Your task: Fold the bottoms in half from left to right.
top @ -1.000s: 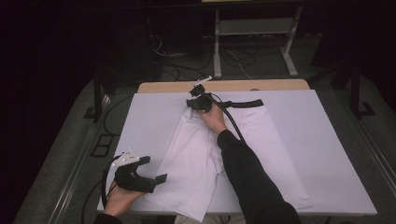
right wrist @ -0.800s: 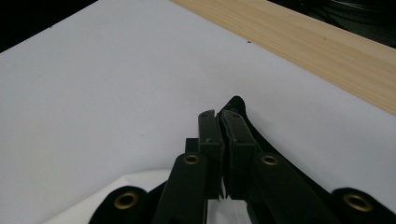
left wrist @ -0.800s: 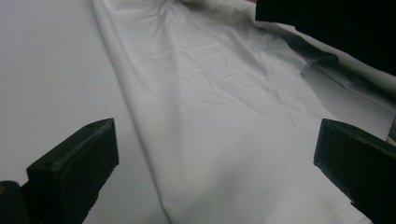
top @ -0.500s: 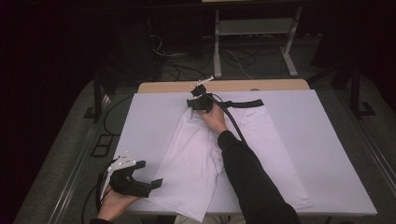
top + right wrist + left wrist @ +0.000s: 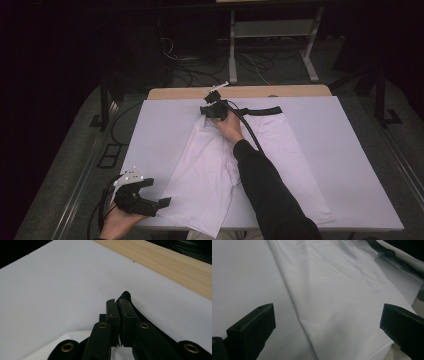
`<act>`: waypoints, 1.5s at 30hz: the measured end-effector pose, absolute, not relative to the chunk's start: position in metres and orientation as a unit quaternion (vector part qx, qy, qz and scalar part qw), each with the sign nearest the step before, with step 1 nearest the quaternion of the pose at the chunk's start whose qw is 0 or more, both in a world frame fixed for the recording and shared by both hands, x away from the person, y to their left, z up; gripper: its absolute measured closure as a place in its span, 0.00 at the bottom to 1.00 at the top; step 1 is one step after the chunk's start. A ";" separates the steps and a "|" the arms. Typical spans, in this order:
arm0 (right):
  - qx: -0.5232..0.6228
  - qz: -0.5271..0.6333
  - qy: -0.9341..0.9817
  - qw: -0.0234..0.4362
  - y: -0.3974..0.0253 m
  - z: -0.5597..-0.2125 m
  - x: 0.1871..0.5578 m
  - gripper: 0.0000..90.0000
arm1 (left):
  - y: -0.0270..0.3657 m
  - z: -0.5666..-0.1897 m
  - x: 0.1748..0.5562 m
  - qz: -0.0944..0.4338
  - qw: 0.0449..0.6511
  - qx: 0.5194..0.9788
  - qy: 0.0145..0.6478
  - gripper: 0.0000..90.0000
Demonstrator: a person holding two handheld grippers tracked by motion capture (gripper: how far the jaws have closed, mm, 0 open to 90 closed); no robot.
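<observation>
High view: white trousers [image 5: 220, 160] lie flat on the white surface [image 5: 340, 150], black waistband [image 5: 260, 111] toward its far wooden edge [image 5: 280, 91]. The right gripper [image 5: 206, 111] pinches the waistband's left corner; bare surface lies leftward.

Left gripper view: the left gripper [image 5: 328, 325], jaws wide apart, flanks the trouser hem.

Right gripper view: jaws clamped on the waistband.

No words, labels, brands, numbers or signs can be read anywhere in these views. The white trousers [image 5: 215, 165] and their black waistband [image 5: 260, 111] carry no print or tag that can be made out, the white table cover [image 5: 350, 150] is plain, and the black gripper jaws bear only screw holes and brass rivets.
</observation>
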State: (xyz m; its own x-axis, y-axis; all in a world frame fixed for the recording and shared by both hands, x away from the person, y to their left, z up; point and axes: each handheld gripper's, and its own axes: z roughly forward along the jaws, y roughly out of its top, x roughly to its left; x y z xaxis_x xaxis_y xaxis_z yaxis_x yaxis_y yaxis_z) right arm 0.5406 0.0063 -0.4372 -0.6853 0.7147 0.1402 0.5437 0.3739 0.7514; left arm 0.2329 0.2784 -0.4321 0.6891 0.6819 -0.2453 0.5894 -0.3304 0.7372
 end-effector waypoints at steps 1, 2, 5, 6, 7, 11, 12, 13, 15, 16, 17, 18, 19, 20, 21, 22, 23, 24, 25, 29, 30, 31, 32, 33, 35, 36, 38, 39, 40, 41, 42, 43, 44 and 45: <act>0.384 0.408 0.822 0.104 0.006 -0.437 0.541 0.95 | 0.281 -0.434 0.230 0.050 0.421 0.817 0.392 0.00; 0.384 0.408 0.822 0.104 0.006 -0.437 0.541 0.95 | 0.281 -0.434 0.230 0.050 0.421 0.817 0.392 0.00; 0.387 0.409 0.820 0.103 0.005 -0.436 0.542 0.95 | 0.285 -0.435 0.226 0.041 0.414 0.820 0.393 0.00; 0.386 0.410 0.820 0.102 0.004 -0.436 0.542 0.95 | 0.286 -0.436 0.225 0.036 0.411 0.822 0.393 0.03; 0.386 0.409 0.820 0.102 0.004 -0.436 0.542 0.95 | 0.287 -0.436 0.224 0.033 0.410 0.823 0.391 0.03; 0.386 0.410 0.820 0.101 0.004 -0.436 0.542 0.95 | 0.290 -0.439 0.221 0.016 0.405 0.828 0.387 0.11; 0.386 0.411 0.820 0.100 0.004 -0.436 0.542 0.95 | 0.290 -0.439 0.221 0.016 0.405 0.828 0.387 0.12; 0.385 0.413 0.820 0.095 0.004 -0.437 0.542 0.95 | 0.290 -0.439 0.221 0.013 0.405 0.829 0.387 0.13; 0.387 0.414 0.819 0.091 0.003 -0.437 0.542 0.95 | 0.291 -0.440 0.220 0.013 0.403 0.830 0.386 0.15; 0.387 0.415 0.818 0.090 0.003 -0.437 0.543 0.95 | 0.291 -0.441 0.220 0.016 0.404 0.829 0.386 0.15; 0.388 0.415 0.818 0.089 0.002 -0.438 0.543 0.95 | 0.291 -0.441 0.220 0.014 0.404 0.830 0.385 0.15; 0.387 0.416 0.818 0.089 0.002 -0.437 0.543 0.95 | 0.292 -0.442 0.220 0.013 0.403 0.831 0.384 0.16; 0.387 0.416 0.818 0.089 0.001 -0.437 0.544 0.95 | 0.291 -0.442 0.220 0.011 0.404 0.830 0.384 0.18; 0.387 0.416 0.818 0.090 0.001 -0.437 0.544 0.95 | 0.291 -0.443 0.220 0.007 0.405 0.831 0.382 0.19; 0.387 0.416 0.818 0.090 0.001 -0.437 0.544 0.95 | 0.291 -0.443 0.220 0.003 0.405 0.832 0.380 0.19; 0.386 0.416 0.818 0.091 0.001 -0.436 0.544 0.95 | 0.291 -0.444 0.220 0.000 0.404 0.833 0.378 0.21; 0.387 0.416 0.818 0.090 0.001 -0.436 0.544 0.95 | 0.291 -0.444 0.221 -0.003 0.404 0.834 0.377 0.22; 0.387 0.416 0.818 0.091 0.000 -0.436 0.544 0.95 | 0.291 -0.445 0.221 -0.004 0.402 0.835 0.376 0.24; 0.387 0.416 0.818 0.091 0.000 -0.436 0.544 0.95 | 0.290 -0.446 0.221 -0.006 0.401 0.835 0.377 0.26; 0.383 0.415 0.820 0.094 0.001 -0.435 0.543 0.95 | 0.292 -0.447 0.221 -0.013 0.404 0.831 0.382 0.35; 0.382 0.415 0.820 0.095 0.001 -0.435 0.543 0.95 | 0.293 -0.447 0.222 -0.014 0.404 0.831 0.381 0.38; 0.382 0.415 0.820 0.095 0.001 -0.434 0.542 0.95 | 0.294 -0.447 0.222 -0.018 0.404 0.831 0.382 0.42; 0.381 0.415 0.820 0.095 0.001 -0.434 0.542 0.95 | 0.294 -0.447 0.222 -0.019 0.403 0.832 0.381 0.46; 0.380 0.415 0.821 0.097 0.001 -0.434 0.542 0.95 | 0.295 -0.447 0.222 -0.022 0.403 0.832 0.380 0.49; 0.381 0.415 0.820 0.098 0.000 -0.433 0.542 0.95 | 0.294 -0.448 0.222 -0.032 0.405 0.837 0.366 0.61; 0.380 0.416 0.820 0.098 0.000 -0.433 0.542 0.95 | 0.294 -0.449 0.222 -0.032 0.405 0.839 0.362 0.65; 0.380 0.419 0.819 0.096 0.000 -0.433 0.542 0.95 | 0.294 -0.451 0.224 -0.041 0.407 0.839 0.360 0.75; 0.379 0.419 0.820 0.097 -0.001 -0.433 0.541 0.95 | 0.294 -0.451 0.225 -0.046 0.407 0.838 0.360 0.79; 0.380 0.419 0.819 0.095 -0.001 -0.433 0.540 0.95 | 0.294 -0.452 0.226 -0.052 0.407 0.839 0.358 0.86; 0.380 0.419 0.819 0.095 -0.001 -0.433 0.540 0.95 | 0.294 -0.453 0.227 -0.057 0.406 0.840 0.356 0.86; 0.380 0.421 0.818 0.095 -0.003 -0.432 0.540 0.95 | 0.293 -0.453 0.228 -0.060 0.403 0.841 0.356 0.92; 0.380 0.421 0.818 0.095 -0.003 -0.432 0.540 0.95 | 0.292 -0.453 0.228 -0.063 0.403 0.842 0.353 0.92; 0.380 0.421 0.818 0.096 -0.003 -0.432 0.540 0.95 | 0.291 -0.452 0.229 -0.064 0.401 0.844 0.352 0.94; 0.379 0.421 0.818 0.096 -0.004 -0.431 0.540 0.95 | 0.291 -0.452 0.229 -0.064 0.402 0.844 0.350 0.94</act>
